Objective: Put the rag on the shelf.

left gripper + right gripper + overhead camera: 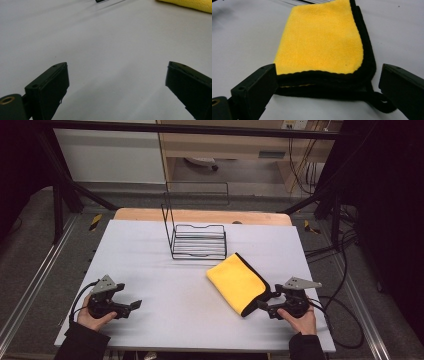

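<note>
High view: we see the cloth [238, 282], yellow with a black hem, folded and lying flat on the table [150, 255], right of the middle and toward the near edge. Its near right corner lies just at the tips of the right gripper [266, 300], which rests low on the table in the person's right hand [299, 319].

In the right gripper view we look along wide-spread jaws with the folded cloth's black-edged end [322, 82] lying between them; the left jaw is right against the hem, the right jaw stands clear of it, and we see no pinch. A small black loop [384, 103] sticks out at the cloth's corner near the right jaw.

Across the table, well apart from the cloth, we find the left gripper [131, 306] in the left hand [92, 319], jaws spread wide over bare table. Behind the cloth, near its far corner, stands a black wire rack [197, 237].
</note>
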`<control>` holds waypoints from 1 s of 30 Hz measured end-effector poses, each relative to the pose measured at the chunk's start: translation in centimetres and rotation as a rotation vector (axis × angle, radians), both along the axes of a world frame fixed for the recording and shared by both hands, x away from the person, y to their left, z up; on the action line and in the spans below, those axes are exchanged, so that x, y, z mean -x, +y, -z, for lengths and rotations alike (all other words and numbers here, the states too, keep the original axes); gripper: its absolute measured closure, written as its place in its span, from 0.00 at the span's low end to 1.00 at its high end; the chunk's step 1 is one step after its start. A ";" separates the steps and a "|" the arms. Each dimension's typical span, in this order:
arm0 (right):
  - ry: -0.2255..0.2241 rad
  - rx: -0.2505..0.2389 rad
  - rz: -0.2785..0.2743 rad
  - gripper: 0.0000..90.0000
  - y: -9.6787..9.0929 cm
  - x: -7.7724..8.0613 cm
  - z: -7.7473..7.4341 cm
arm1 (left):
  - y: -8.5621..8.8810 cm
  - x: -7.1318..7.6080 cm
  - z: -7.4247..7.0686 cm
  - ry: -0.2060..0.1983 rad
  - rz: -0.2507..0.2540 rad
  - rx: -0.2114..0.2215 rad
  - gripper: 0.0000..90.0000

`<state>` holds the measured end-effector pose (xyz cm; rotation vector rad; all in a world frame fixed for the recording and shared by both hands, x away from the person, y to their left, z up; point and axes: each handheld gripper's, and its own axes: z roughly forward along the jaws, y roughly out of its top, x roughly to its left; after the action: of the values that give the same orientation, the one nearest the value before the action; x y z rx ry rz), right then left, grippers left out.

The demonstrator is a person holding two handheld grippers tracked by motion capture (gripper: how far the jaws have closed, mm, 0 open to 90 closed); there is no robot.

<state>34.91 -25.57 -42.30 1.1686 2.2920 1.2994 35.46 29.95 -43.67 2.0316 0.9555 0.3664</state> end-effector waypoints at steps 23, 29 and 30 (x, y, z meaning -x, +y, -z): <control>0.035 0.192 -0.137 0.54 8.6 0.1 1.2 | -0.2 -0.1 0.0 -0.001 -0.011 -0.019 0.07; 0.024 0.243 -0.127 0.64 9.0 0.1 1.6 | -0.4 -0.2 0.1 0.001 -0.014 -0.021 0.08; 0.023 0.255 -0.132 0.63 9.2 0.2 1.8 | -0.4 -0.2 0.1 0.001 -0.013 -0.024 0.08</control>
<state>34.74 -16.40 -44.10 0.9664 2.4983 0.9992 35.65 29.52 -43.77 2.0485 0.9699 0.3858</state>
